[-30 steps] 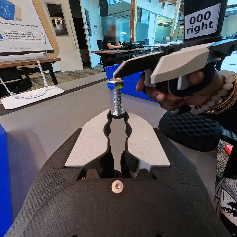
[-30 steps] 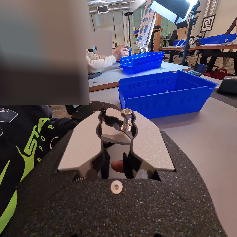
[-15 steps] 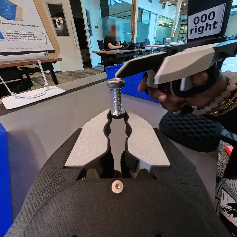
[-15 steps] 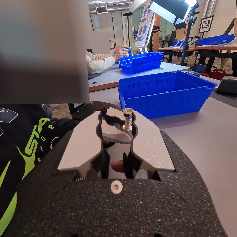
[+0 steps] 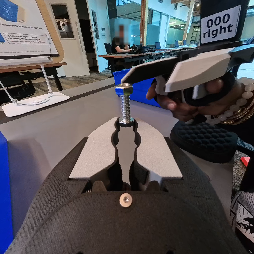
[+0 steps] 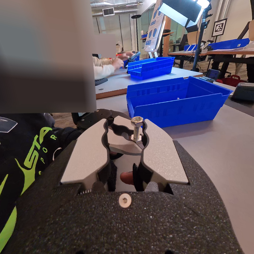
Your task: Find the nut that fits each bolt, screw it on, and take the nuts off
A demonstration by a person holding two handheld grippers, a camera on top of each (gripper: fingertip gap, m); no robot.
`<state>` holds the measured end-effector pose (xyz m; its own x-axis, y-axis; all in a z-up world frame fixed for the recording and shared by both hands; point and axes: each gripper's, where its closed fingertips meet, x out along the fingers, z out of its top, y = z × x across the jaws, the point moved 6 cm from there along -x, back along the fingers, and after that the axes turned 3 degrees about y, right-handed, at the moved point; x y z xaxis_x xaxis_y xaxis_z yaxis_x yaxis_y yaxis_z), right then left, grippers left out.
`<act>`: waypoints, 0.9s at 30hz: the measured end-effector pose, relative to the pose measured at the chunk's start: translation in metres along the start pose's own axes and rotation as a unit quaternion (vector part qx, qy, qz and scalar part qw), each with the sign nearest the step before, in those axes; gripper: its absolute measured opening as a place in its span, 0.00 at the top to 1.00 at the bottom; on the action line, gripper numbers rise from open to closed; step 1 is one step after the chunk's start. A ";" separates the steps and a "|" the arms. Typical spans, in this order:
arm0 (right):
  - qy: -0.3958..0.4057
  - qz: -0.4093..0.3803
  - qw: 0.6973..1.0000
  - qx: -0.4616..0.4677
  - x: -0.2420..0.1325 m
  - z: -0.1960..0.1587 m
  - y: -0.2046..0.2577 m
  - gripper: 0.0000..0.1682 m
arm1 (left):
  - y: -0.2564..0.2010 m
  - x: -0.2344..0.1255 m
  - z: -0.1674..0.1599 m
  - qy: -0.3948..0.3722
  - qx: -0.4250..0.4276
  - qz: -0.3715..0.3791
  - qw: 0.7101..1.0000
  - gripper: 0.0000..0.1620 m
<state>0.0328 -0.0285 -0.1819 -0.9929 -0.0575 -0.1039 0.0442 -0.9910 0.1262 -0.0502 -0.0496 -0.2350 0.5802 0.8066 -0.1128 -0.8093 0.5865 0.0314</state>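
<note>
1. Two grippers meet over the grey table (image 6: 206, 144), near the edge closest to the person; a blue bin (image 6: 175, 110) stands farther in, holding what looks like one small bolt, though it is too small to be sure.
2. Left gripper (image 5: 126, 123) is clamped on the hex head of the bolt (image 5: 125, 108), whose long axis stands upright, threads pointing up.
3. Right gripper (image 6: 124, 128) is spread apart, grasping nothing; it lies level, crosswise to the bolt, with one fingertip (image 5: 127, 80) resting on top of the nut.
4. Hex nut (image 5: 124, 89) sits at the very top of the threads, just beside the inner face of the right gripper's right finger in the right wrist view.
5. Judgement: the nut lies between the parted fingers, so the right gripper, the nearer one, needs only to pinch and turn about the upright axis.
</note>
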 end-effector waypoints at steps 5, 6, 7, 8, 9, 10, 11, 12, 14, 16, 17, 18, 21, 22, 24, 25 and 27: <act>-0.006 -0.006 1.000 -0.001 -0.003 0.000 0.000 0.73 | 0.000 0.000 0.000 -0.001 0.000 0.000 1.000 0.88; -0.006 -0.010 1.000 0.002 -0.003 0.000 -0.001 0.72 | 0.000 0.000 0.000 0.000 0.000 0.000 1.000 0.88; -0.006 -0.014 1.000 0.006 -0.002 0.000 -0.003 0.69 | 0.000 0.000 0.000 0.001 0.001 0.000 1.000 0.88; -0.004 -0.019 1.000 0.008 0.000 -0.001 -0.005 0.68 | 0.000 0.000 0.000 0.002 0.002 0.000 1.000 0.88; -0.003 -0.022 1.000 0.005 0.001 -0.001 -0.005 0.67 | 0.000 0.000 0.000 0.002 0.002 0.000 1.000 0.88; -0.003 -0.026 1.000 0.000 0.002 -0.001 -0.005 0.68 | 0.000 0.000 0.000 0.002 0.001 0.000 1.000 0.88; -0.003 -0.030 1.000 -0.007 0.003 -0.001 -0.005 0.69 | 0.000 0.000 0.000 0.002 0.001 0.000 1.000 0.88; -0.002 -0.034 0.999 -0.013 0.004 -0.001 -0.005 0.70 | 0.000 0.000 0.000 0.002 0.001 0.000 1.000 0.88; 0.002 -0.045 0.999 -0.024 0.005 0.000 -0.006 0.74 | 0.000 0.000 0.000 0.002 0.002 -0.001 1.000 0.88; 0.004 -0.054 0.998 -0.034 0.005 0.001 -0.007 0.77 | -0.001 0.000 0.000 0.002 0.003 -0.001 1.000 0.88; 0.006 -0.058 0.997 -0.042 0.006 0.002 -0.007 0.78 | 0.000 0.000 -0.001 0.002 0.003 -0.001 1.000 0.88; 0.009 -0.063 0.997 -0.052 0.006 0.002 -0.007 0.78 | 0.000 0.000 -0.001 0.002 0.003 -0.001 1.000 0.88; 0.021 -0.075 0.993 -0.083 0.008 0.002 -0.005 0.82 | -0.001 0.001 -0.001 0.003 0.004 -0.001 1.000 0.88; 0.024 -0.079 0.992 -0.091 0.009 0.001 -0.004 0.83 | -0.001 0.000 -0.001 0.003 0.004 -0.001 1.000 0.88; 0.027 -0.084 0.991 -0.099 0.009 0.001 -0.005 0.86 | 0.000 0.000 0.000 0.001 0.003 0.000 1.000 0.88; 0.026 -0.085 0.991 -0.098 0.009 0.001 -0.005 0.87 | 0.000 0.000 0.000 0.001 0.003 0.000 1.000 0.88; 0.020 -0.082 0.992 -0.093 0.008 0.001 -0.005 0.89 | -0.001 0.000 0.000 -0.001 0.005 -0.001 1.000 0.88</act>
<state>0.0244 -0.0234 -0.1820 -0.9834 0.1061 -0.1470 -0.0951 -0.9923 -0.0797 -0.0496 -0.0502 -0.2350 0.5817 0.8057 -0.1118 -0.8074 0.5886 0.0404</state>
